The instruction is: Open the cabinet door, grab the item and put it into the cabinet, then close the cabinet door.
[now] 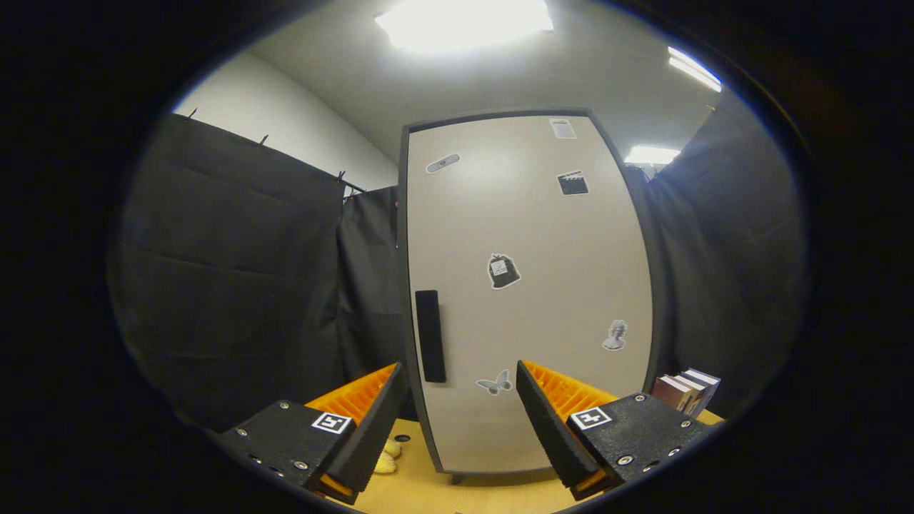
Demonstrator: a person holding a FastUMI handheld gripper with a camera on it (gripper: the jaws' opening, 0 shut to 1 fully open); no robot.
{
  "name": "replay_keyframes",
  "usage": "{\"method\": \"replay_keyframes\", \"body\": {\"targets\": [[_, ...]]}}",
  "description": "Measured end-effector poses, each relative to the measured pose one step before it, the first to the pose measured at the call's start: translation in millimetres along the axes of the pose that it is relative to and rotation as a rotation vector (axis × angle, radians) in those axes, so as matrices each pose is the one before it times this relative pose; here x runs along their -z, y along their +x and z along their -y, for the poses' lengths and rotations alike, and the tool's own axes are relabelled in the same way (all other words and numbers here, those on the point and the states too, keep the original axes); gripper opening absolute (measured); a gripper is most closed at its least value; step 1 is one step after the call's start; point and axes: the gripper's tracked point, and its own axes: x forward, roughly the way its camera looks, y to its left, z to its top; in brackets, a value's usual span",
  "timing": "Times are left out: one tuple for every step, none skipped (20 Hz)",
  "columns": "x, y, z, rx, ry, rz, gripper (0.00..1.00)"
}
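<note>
A tall cabinet stands on the wooden table straight ahead of me, its pale door (528, 285) shut and dotted with small stickers. A black vertical handle (430, 335) sits near the door's left edge, a little beyond my left fingertip. My gripper (460, 375) is open, with nothing between its fingers, and the door's lower part shows through the gap. A small yellowish soft item (387, 457) lies on the table just left of the cabinet's base, partly hidden behind my left finger.
Several books (687, 391) stand upright to the right of the cabinet, behind my right finger. Black cloth walls close in on the left and right. The wooden table (464, 492) runs under the cabinet's front.
</note>
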Motion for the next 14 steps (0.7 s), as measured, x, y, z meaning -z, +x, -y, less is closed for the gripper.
{"method": "replay_keyframes", "body": {"targets": [[-0.73, 11.45, -4.81, -0.01182, -0.00557, -0.00587, 0.95], [1.67, 9.63, -4.34, -0.00827, -0.00971, -0.01167, 0.95], [1.59, 10.41, -4.2, -0.00736, -0.0075, -0.01371, 0.95], [1.41, 9.46, -4.18, -0.00339, -0.00127, -0.01229, 0.95], [1.92, 9.69, -3.23, -0.00523, 0.00018, -0.01151, 0.95], [0.44, 10.3, -2.24, -0.00155, 0.00081, -0.00517, 0.95], [1.04, 9.95, -0.7, 0.00291, -0.00079, -0.00897, 0.95], [0.84, 8.26, -2.81, -0.00725, -0.00684, -0.00879, 0.95], [-0.21, 8.48, -0.22, 0.00255, -0.01032, -0.00632, 0.95], [-0.08, 8.63, 2.69, 0.01381, -0.01069, -0.00095, 0.94], [-0.42, 7.42, 1.61, 0.01245, -0.00779, -0.00251, 0.93], [0.34, 8.4, -1.7, 0.00078, -0.00185, -0.0048, 0.9], [1.45, 6.82, -3.11, -0.00769, -0.00132, -0.00731, 0.88], [3.21, 6.13, -1.02, 0.00036, -0.00684, -0.01492, 0.84]]}}
